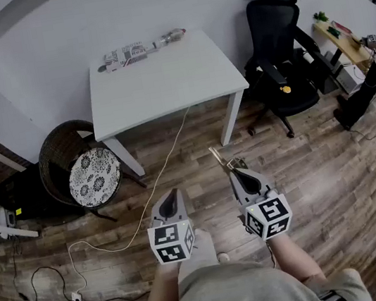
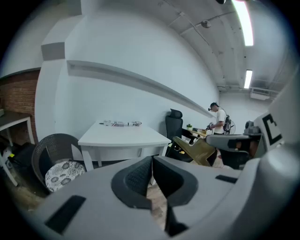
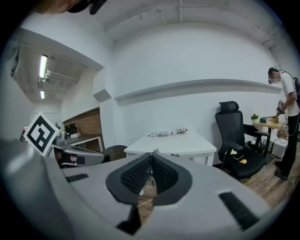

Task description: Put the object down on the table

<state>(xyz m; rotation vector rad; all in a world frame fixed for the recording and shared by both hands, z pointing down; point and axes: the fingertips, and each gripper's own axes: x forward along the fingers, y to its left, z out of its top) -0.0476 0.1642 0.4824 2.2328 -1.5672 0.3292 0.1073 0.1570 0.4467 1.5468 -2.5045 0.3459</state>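
The put-down had not begun when I looked. The thin olive-tan flat object (image 1: 221,156) was nowhere near a surface, pinched in the right gripper (image 1: 238,170) above the wood-plank floor (image 1: 337,185). That gripper's jaws were pressed together on the object's near end. From its own camera only a sliver of the piece showed above the pads. The left gripper (image 1: 174,194) hung just beside it at 9 o'clock, jaws closed on nothing.

The white square table (image 1: 162,79) stood well apart at 12 o'clock. Its near half was bare, and a long patterned cylinder with a metal tip (image 1: 142,49) lay along the far edge. A black office chair (image 1: 277,45) sat at 2 o'clock.

As I judged it, everything was left to do — carry the piece forward over the tabletop, lower it, then spread the right jaws.

In the head view the object's long axis ran out of the jaws toward about 11 o'clock, with the free end aimed at the table's near edge. From the left gripper view it read as a flat strip (image 2: 197,149) sloping, with the free end a little higher than the gripped end.
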